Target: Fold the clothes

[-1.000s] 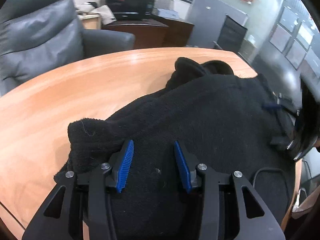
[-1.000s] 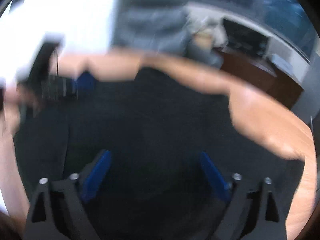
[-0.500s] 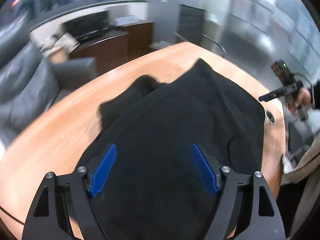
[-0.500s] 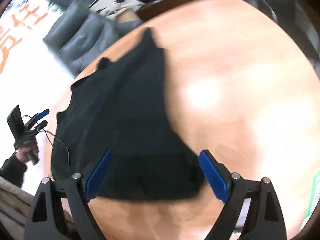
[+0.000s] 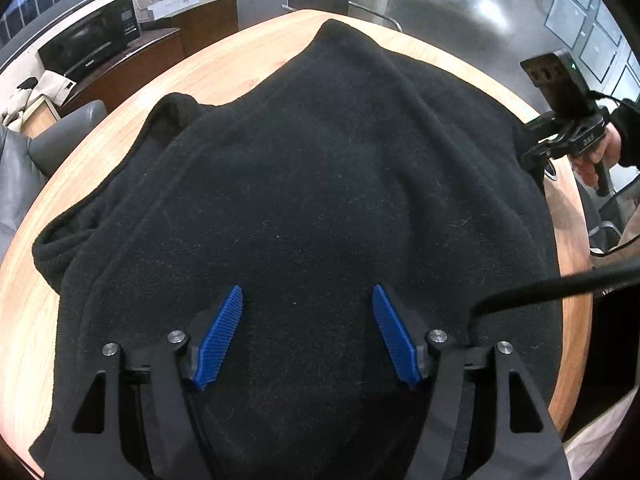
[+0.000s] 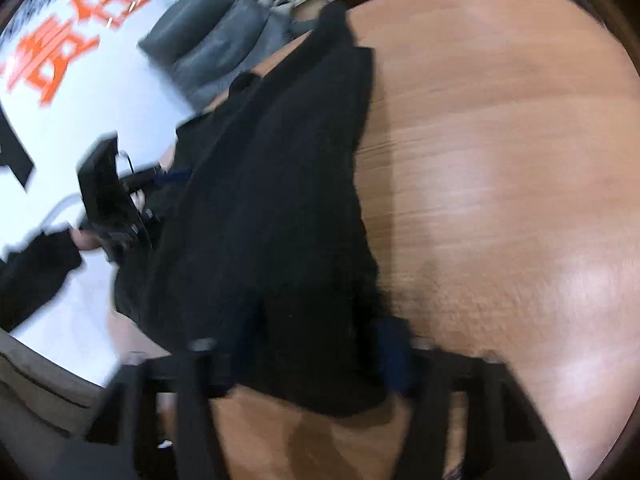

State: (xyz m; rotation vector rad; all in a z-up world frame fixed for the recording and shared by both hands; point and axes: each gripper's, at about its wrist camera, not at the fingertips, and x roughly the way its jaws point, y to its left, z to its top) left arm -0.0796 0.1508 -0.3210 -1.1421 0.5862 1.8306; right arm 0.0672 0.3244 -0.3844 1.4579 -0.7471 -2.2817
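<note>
Left wrist view showed my left gripper [image 5: 307,334] poised above the fleece [image 5: 320,168], jaws apart and holding nothing. The fleece lay spread over the table [image 5: 120,92], a bunched sleeve [image 5: 76,232] at its left edge. Right wrist view was blurred; my right gripper [image 6: 316,354] sat at the near hem, jaws spread to either side of the cloth, and I could not tell whether they touched it. I judged the step to be positioning for a fold, with nothing gripped. The next move called for closing on an edge at each side, then carrying it across evenly.
</note>
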